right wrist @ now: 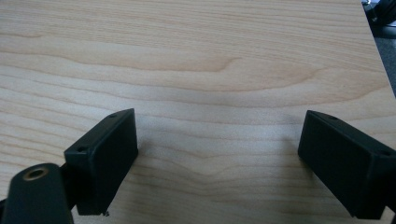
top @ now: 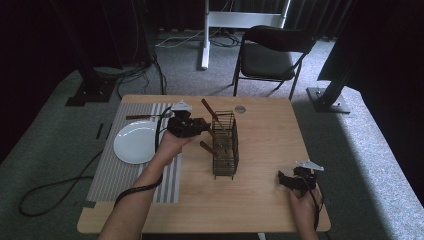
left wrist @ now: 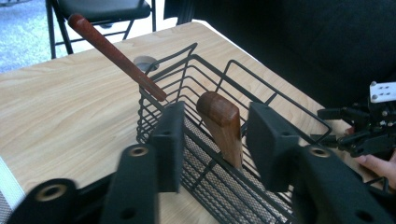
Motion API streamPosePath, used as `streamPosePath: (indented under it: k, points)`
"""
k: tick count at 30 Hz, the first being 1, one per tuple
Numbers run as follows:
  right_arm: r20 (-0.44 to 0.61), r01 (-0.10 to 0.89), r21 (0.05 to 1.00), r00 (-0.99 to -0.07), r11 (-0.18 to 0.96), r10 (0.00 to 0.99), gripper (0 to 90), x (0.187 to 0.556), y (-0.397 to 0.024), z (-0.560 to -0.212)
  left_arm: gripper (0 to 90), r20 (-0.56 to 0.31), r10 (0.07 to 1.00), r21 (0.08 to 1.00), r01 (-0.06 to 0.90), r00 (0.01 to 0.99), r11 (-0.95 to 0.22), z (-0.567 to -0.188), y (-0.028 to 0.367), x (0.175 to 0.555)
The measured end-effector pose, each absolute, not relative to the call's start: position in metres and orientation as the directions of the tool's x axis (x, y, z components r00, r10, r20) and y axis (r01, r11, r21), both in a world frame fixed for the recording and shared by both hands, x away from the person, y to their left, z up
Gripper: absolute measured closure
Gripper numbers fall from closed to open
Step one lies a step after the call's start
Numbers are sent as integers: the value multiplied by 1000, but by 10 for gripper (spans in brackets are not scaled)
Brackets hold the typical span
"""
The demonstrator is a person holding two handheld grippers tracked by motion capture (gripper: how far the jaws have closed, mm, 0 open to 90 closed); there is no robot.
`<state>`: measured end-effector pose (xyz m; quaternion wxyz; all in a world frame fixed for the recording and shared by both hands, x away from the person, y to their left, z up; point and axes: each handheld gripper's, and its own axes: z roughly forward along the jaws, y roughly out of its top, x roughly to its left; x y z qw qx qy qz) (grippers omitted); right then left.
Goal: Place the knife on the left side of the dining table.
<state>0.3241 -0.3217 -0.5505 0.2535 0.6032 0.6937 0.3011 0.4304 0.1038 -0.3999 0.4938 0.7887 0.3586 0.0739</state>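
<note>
So there's this black wire basket standing mid-frame in the high view on the light wooden table, with two brown wooden handles poking out of it: a long thin reddish handle slanting toward the upper left, and a chunkier rounded wooden handle lower down. In the left gripper view the left gripper has its jaws spread open on either side of that chunky handle, gaps showing on both sides, so it isn't gripping anything. The right gripper sits at the lower right of the high view, well apart from the basket, low over bare wood with its jaws wide open and empty. Left of the basket there's a round white plate on a grey striped placemat, and a black folding chair past the table's far edge.
</note>
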Motion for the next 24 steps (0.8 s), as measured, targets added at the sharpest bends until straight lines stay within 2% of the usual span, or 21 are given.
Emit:
streamPosePath:
  k: [3,12,24]
  points:
    - [11,684,724,-144,91,990,115,324,-322,-550,676,-246,622,834,489,744,-255,-401,103,430]
    - [11,684,724,-143,91,990,115,324,-322,-550,746,-272,550,842,472,790,-262,-394,95,422]
    - [10,683,725,-144,92,990,115,324,-322,-550,754,-221,547,852,433,807,-294,-389,84,415]
